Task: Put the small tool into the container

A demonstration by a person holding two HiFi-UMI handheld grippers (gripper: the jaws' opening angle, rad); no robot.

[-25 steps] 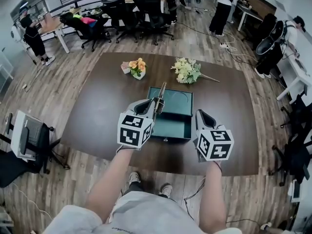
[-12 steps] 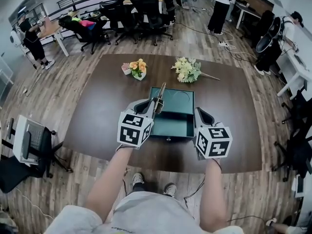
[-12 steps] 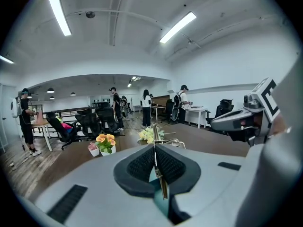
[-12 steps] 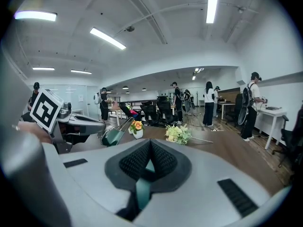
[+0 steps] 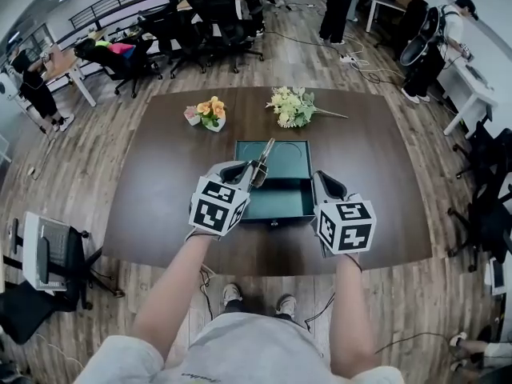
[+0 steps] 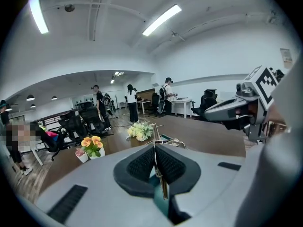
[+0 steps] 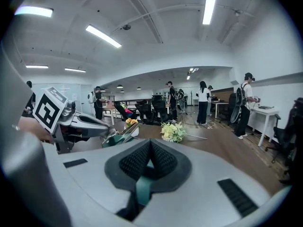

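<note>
Right tongs (image 5: pixel 322 182) nearer container (image 5: pixel 285 200) (slightly)

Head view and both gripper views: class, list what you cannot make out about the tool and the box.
- The tool: too thin in the head view to tell its kind; the left gripper covers its lower end.
- The box: in the head view the left gripper and the right gripper hide its near part, so its contents are unclear.
- Right gripper view: the left gripper hides most of the box.
</note>
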